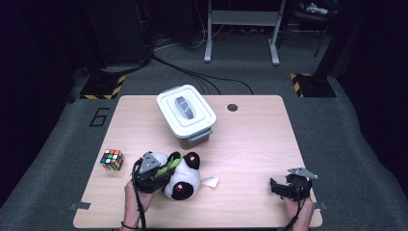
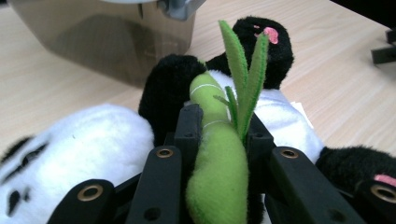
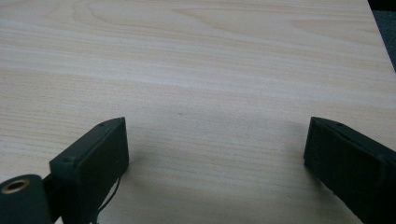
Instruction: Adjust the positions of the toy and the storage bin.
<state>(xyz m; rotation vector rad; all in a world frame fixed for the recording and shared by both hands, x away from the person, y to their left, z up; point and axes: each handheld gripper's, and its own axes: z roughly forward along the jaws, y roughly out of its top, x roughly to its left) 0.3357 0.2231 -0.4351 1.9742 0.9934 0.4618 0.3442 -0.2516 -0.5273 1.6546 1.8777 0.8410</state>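
A black and white plush panda [image 1: 185,177] lies on the wooden table [image 1: 250,139] near the front left. It carries a green plush bamboo stalk [image 2: 219,154] with felt leaves. My left gripper [image 1: 163,169] is shut on that stalk, its jaws pressing both sides [image 2: 220,128] above the panda's white body [image 2: 79,149]. My right gripper [image 1: 281,185] rests at the front right of the table, open, with bare wood between its jaws [image 3: 215,140].
A grey storage box with a white latched lid [image 1: 186,113] stands at the back centre, just beyond the panda [image 2: 107,42]. A Rubik's cube [image 1: 112,159] sits at the left. A white tag [image 1: 210,182] lies beside the panda. A small round hole [image 1: 233,107] marks the tabletop.
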